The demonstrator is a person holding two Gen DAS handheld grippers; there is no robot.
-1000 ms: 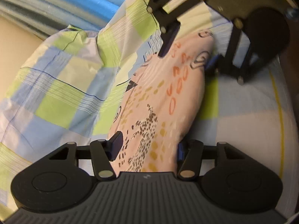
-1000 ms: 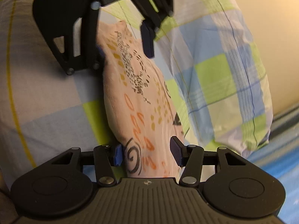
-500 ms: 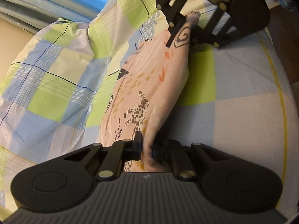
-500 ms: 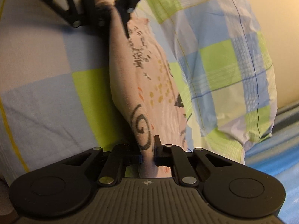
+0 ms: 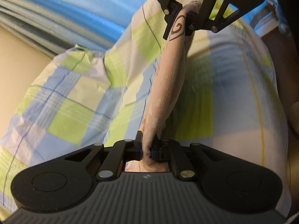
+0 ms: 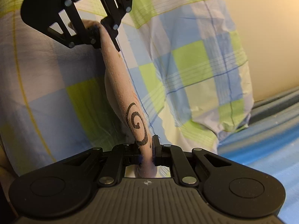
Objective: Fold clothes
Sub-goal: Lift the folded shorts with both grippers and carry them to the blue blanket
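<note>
Left gripper (image 5: 147,147) and right gripper (image 6: 146,149) both clamped tight on opposite ends of the pink printed garment (image 5: 164,85), stretched in the air above the checkered bedsheet (image 5: 65,108). Light, soft, sags mid-span; end grips look best for folding.

- My left gripper (image 5: 146,147) and right gripper (image 6: 146,149) are black, with grey ribbed bodies.
- The cloth (image 6: 119,85) I hold is pale pink, with a black spiral print near my right jaws.
- The sheet (image 5: 74,108) is checked in lime green, light blue and cream, with thin dark blue lines and one yellow line.
- The mat (image 5: 84,5) beyond is blue.
</note>
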